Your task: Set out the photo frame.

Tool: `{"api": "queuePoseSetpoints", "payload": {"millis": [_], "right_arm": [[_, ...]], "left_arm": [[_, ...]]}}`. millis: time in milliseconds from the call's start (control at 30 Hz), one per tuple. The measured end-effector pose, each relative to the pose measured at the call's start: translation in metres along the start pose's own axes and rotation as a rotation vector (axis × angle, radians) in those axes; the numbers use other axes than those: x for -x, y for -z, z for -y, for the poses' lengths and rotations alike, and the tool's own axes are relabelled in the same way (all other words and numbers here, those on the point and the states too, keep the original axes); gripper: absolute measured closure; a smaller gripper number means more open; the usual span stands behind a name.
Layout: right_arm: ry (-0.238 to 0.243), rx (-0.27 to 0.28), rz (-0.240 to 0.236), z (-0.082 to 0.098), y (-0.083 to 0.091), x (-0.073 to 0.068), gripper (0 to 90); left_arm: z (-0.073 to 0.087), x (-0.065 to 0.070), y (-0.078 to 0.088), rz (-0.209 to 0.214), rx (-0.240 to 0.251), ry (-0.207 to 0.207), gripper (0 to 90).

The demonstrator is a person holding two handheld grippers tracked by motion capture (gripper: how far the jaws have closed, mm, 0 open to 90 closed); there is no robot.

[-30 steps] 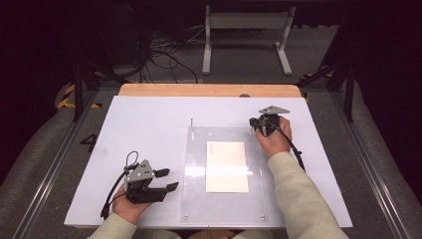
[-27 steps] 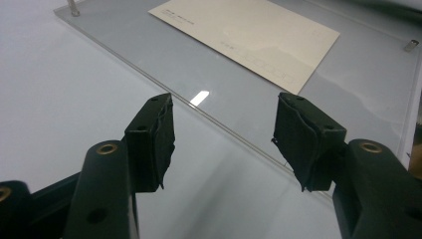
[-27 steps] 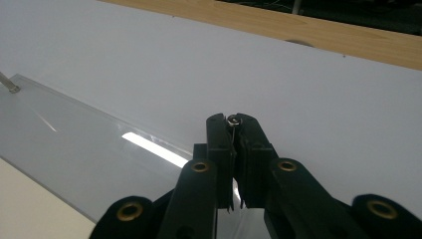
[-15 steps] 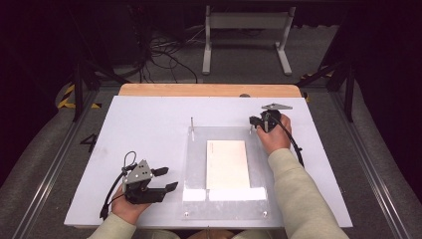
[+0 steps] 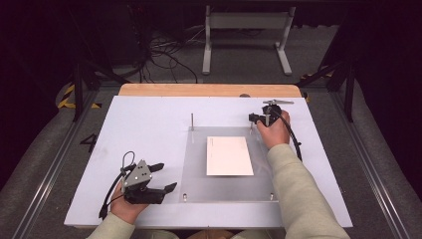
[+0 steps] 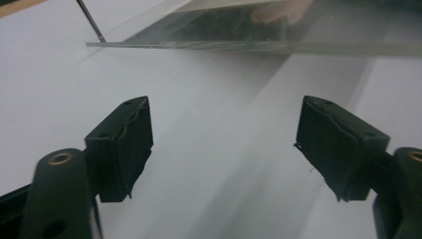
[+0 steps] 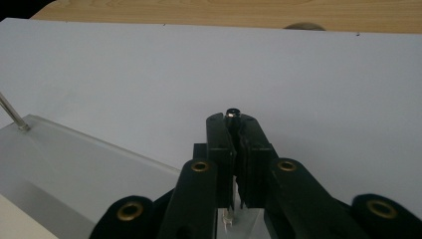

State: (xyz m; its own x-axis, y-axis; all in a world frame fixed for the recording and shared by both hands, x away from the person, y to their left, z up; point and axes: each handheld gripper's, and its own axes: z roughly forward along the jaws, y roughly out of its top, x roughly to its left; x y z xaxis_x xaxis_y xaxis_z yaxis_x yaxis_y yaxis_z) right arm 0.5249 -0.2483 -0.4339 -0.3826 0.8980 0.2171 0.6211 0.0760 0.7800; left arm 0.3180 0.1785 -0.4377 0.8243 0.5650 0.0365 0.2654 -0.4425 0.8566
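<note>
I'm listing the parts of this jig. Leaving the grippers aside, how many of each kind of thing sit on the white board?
Clear plate: 1
White card: 1
Tall metal pins: 2, the free pin and the held pin in the right gripper
Short studs: 2, at the plate's near corners
Total: 6

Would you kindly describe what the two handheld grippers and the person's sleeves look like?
Both grippers, left gripper and right gripper, are black with two blocky jaws and brass-coloured rivets. Each carries a grey three-cornered plate and trails a black cable. The sleeves are pale cream.
</note>
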Motion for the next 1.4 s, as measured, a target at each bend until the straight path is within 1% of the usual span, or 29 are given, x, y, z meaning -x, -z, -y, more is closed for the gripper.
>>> {"api": "queuePoseSetpoints", "payload": {"millis": [100, 133, 167, 233, 267, 333, 400, 433, 500, 533, 567, 600, 633, 667, 700, 767, 833, 900, 967, 1067, 1100, 1133, 1167, 1233, 1267, 1300, 1333, 1367, 1400], "right_arm": [[-0.023, 0.0, -0.009, -0.001, -0.002, 0.002, 85.5], [-0.03, 0.003, -0.014, 0.0, -0.002, 0.003, 85.5], [-0.03, 0.003, -0.014, 0.0, -0.002, 0.003, 85.5], [-0.033, 0.007, -0.017, 0.0, -0.003, 0.004, 85.5], [-0.035, 0.007, -0.018, 0.0, -0.003, 0.004, 85.5], [-0.034, 0.008, -0.014, 0.0, -0.003, 0.003, 85.5], [-0.041, 0.009, -0.013, 0.0, -0.003, 0.003, 85.5], [-0.042, 0.01, -0.013, 0.0, -0.004, 0.003, 85.4], [-0.043, 0.011, -0.015, 0.0, -0.004, 0.003, 85.4], [-0.044, 0.012, -0.016, 0.0, -0.004, 0.003, 85.4], [-0.043, 0.012, -0.017, 0.001, -0.004, 0.004, 85.4], [-0.041, 0.011, -0.019, 0.001, -0.003, 0.004, 85.4], [-0.039, 0.009, -0.018, 0.001, -0.003, 0.003, 85.4], [-0.045, 0.01, -0.022, 0.001, -0.003, 0.004, 85.4], [-0.049, 0.012, -0.023, 0.001, -0.003, 0.004, 85.3], [-0.053, 0.016, -0.019, 0.001, -0.004, 0.004, 85.3], [-0.057, 0.016, -0.021, 0.001, -0.004, 0.004, 85.3], [-0.047, 0.011, -0.025, 0.0, -0.003, 0.004, 85.1], [-0.027, 0.007, -0.033, 0.0, -0.001, 0.004, 84.8], [-0.022, 0.008, -0.049, 0.0, 0.003, 0.007, 82.0], [-0.024, 0.021, -0.051, 0.0, 0.007, 0.008, 78.0], [-0.012, 0.052, -0.062, 0.0, 0.013, 0.008, 73.5], [0.005, 0.065, -0.072, -0.001, 0.019, 0.008, 69.3], [0.055, 0.093, -0.078, -0.001, 0.034, 0.005, 65.1], [0.094, 0.116, -0.092, 0.001, 0.049, 0.002, 61.6], [0.114, 0.135, -0.097, 0.002, 0.058, 0.0, 60.5], [0.114, 0.135, -0.097, 0.002, 0.058, 0.0, 60.5], [0.128, 0.147, -0.106, 0.004, 0.065, -0.001, 59.2], [0.164, 0.172, -0.131, 0.011, 0.088, -0.005, 55.5]], "left_arm": [[-0.002, 0.001, -0.004, -0.01, 0.011, -0.02, 16.5], [-0.005, 0.002, -0.007, -0.011, 0.029, -0.042, 14.1], [-0.005, 0.002, -0.007, -0.011, 0.029, -0.042, 13.3], [-0.01, 0.004, -0.013, -0.02, 0.037, -0.063, 11.7], [-0.013, 0.005, -0.015, -0.018, 0.042, -0.065, 9.7], [-0.02, 0.009, -0.021, -0.007, 0.053, -0.086, 8.6], [-0.026, 0.017, -0.027, -0.02, 0.042, -0.138, 8.7], [-0.03, 0.02, -0.031, -0.019, 0.043, -0.159, 9.2], [-0.036, 0.026, -0.036, -0.011, 0.051, -0.196, 14.2], [-0.039, 0.029, -0.038, -0.046, 0.054, -0.208, 19.0], [-0.042, 0.03, -0.038, -0.062, 0.063, -0.214, 23.6], [-0.042, 0.029, -0.037, -0.05, 0.086, -0.218, 37.0], [-0.043, 0.029, -0.037, -0.067, 0.102, -0.216, 40.0], [-0.044, 0.028, -0.037, -0.07, 0.116, -0.204, 45.0], [-0.045, 0.027, -0.036, -0.069, 0.123, -0.198, 47.3], [-0.046, 0.027, -0.036, -0.08, 0.136, -0.187, 49.2], [-0.049, 0.028, -0.035, -0.084, 0.126, -0.192, 50.6], [-0.05, 0.029, -0.035, -0.093, 0.121, -0.189, 51.3], [-0.049, 0.028, -0.035, -0.098, 0.112, -0.196, 51.3], [-0.05, 0.027, -0.035, -0.097, 0.111, -0.196, 51.3], [-0.051, 0.027, -0.035, -0.094, 0.111, -0.191, 51.3], [-0.051, 0.027, -0.035, -0.094, 0.109, -0.189, 51.2], [-0.052, 0.026, -0.035, -0.093, 0.109, -0.185, 51.2], [-0.053, 0.026, -0.034, -0.091, 0.108, -0.184, 51.2], [-0.053, 0.026, -0.034, -0.091, 0.106, -0.185, 51.2], [-0.054, 0.025, -0.034, -0.089, 0.107, -0.182, 51.2], [-0.054, 0.025, -0.034, -0.089, 0.107, -0.182, 51.2], [-0.054, 0.025, -0.034, -0.088, 0.106, -0.179, 51.2], [-0.055, 0.025, -0.034, -0.088, 0.103, -0.177, 51.2]]}}
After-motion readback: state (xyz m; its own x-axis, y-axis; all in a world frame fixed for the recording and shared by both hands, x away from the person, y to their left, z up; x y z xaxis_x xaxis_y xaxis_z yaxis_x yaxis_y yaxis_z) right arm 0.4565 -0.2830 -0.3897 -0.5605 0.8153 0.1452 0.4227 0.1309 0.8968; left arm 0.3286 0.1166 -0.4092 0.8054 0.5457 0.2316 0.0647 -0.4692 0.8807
